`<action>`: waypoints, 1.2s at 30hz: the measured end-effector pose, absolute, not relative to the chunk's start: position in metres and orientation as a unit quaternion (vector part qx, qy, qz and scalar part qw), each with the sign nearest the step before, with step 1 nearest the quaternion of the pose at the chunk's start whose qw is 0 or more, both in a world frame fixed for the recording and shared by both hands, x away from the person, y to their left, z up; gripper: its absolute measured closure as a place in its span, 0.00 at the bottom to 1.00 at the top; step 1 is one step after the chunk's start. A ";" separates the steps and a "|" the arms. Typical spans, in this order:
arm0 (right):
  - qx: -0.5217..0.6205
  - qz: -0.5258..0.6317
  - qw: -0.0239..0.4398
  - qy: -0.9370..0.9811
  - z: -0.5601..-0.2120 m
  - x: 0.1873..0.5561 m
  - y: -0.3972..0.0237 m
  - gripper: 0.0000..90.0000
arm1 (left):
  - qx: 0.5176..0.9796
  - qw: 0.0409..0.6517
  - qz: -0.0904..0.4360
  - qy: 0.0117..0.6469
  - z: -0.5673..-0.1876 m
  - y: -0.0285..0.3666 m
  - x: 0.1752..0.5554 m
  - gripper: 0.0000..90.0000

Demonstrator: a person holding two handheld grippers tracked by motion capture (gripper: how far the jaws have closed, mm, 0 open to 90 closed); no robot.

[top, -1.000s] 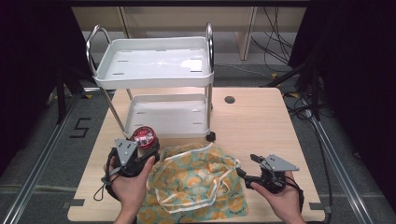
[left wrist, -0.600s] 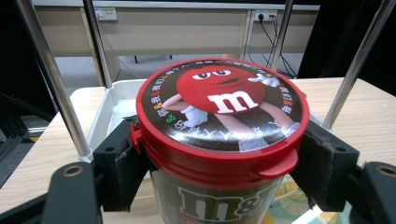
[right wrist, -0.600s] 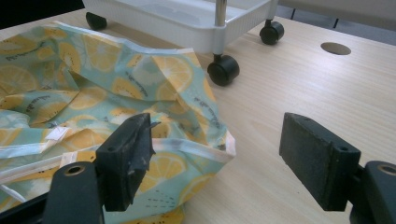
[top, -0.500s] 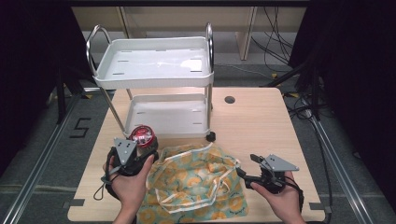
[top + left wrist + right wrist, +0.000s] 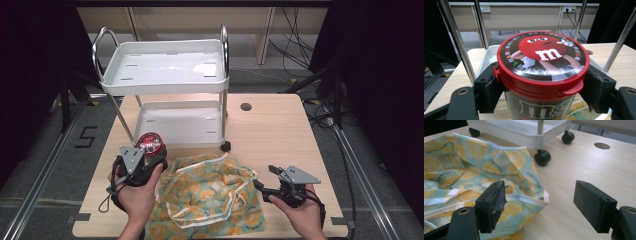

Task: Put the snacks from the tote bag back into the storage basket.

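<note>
My left gripper (image 5: 146,156) is shut on a candy jar (image 5: 150,144) with a red lid; in the left gripper view the jar (image 5: 542,67) sits between both jaws, its lid printed with a red cartoon character. The jar is held just above the table, in front of the white cart's lower tray (image 5: 179,125). A lemon-print cloth bag (image 5: 210,195) lies crumpled on the table between my hands. My right gripper (image 5: 263,180) is open at the bag's right edge; in the right gripper view its jaws (image 5: 541,207) straddle a corner of the bag (image 5: 499,170) without closing.
A white two-tier cart (image 5: 167,67) stands at the back of the wooden table (image 5: 280,130), its castors (image 5: 542,157) close to the bag. A round cable hole (image 5: 245,106) is in the tabletop at right. Dark floor and rails surround the table.
My left gripper has carried the jar a little up and forward, away from the bag toward the cart. The right gripper has stayed where it was.
</note>
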State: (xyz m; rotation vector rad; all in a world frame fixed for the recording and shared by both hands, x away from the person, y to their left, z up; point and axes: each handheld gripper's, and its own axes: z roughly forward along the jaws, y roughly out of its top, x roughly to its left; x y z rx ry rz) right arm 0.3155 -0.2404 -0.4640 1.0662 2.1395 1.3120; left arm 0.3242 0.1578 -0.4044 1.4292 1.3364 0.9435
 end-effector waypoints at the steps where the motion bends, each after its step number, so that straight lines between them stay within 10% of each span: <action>1: 0.383 0.471 0.206 0.767 -0.464 0.316 -0.241 0.29 | 0.582 0.466 0.384 0.544 -0.405 0.158 0.325 0.28; 36: 0.369 0.475 0.212 0.770 -0.465 0.319 -0.242 0.29 | 0.568 0.465 0.395 0.551 -0.398 0.159 0.340 0.28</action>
